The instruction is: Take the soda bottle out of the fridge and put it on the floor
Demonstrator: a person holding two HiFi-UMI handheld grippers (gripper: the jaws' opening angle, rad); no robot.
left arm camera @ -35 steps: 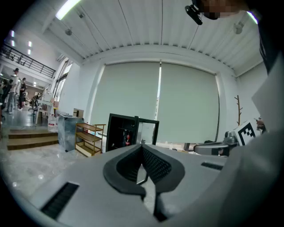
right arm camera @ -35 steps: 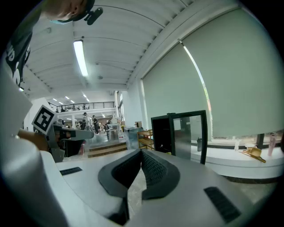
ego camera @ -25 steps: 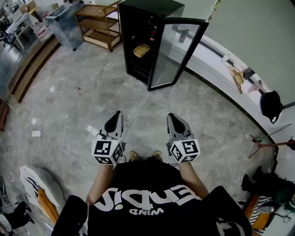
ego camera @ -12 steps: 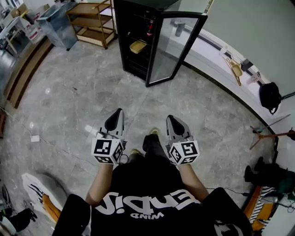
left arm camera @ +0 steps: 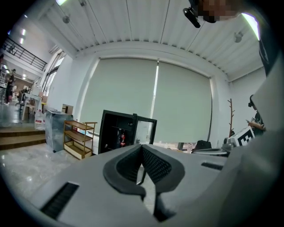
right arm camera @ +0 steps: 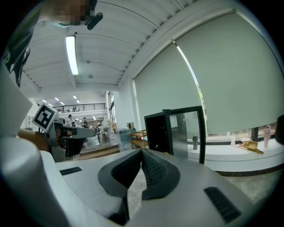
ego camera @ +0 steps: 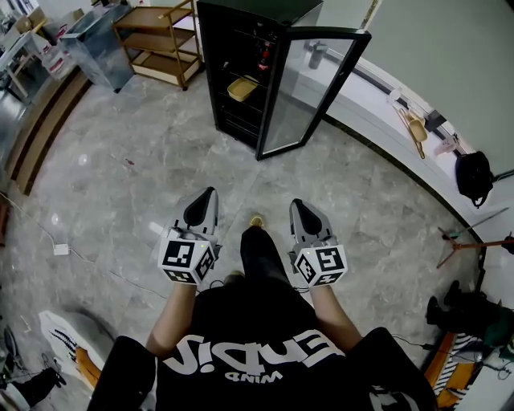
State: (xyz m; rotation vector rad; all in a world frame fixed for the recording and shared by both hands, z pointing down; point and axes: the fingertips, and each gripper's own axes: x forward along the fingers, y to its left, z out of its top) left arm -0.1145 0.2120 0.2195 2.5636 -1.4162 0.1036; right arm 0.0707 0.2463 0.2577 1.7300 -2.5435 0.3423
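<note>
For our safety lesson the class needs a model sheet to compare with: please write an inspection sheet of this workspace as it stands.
Surface: glossy grey stone floor.
Job's things: black fridge, glass door open; red-topped bottle on a shelf inside, yellow tray below it.
Clutter: wooden shelf cart, grey bin, black bag.
Grippers: left gripper and right gripper, jaws shut, empty, short of the fridge.
Cables: white cable with a small box on the floor at left.
Surroundings: white ledge beside the fridge.
</note>
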